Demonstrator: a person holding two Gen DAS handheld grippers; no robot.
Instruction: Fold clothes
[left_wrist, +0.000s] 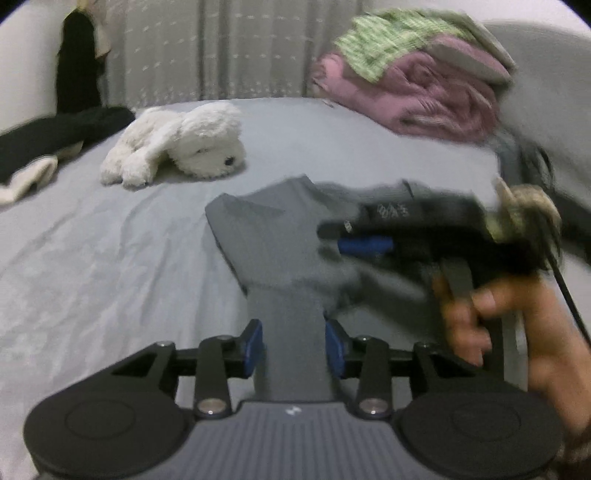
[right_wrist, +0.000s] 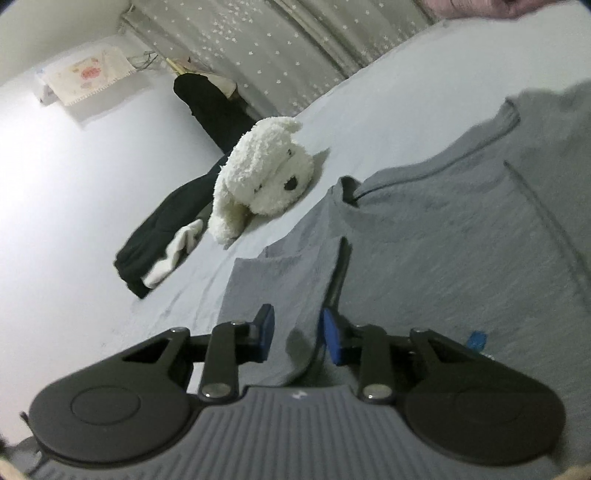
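A grey garment lies partly folded on the bed, and it fills the right side of the right wrist view. A narrow strip of it runs back between the blue pads of my left gripper, which stands open around the strip. My right gripper, blurred and held by a hand, hovers low over the garment's right part. In its own view the right gripper is open, with a lighter grey flap of the garment lying between its fingers.
A white plush dog lies on the light bed sheet beyond the garment. Black and white clothes sit at the far left. A pink and green pile of clothes rests at the back right, before a curtain.
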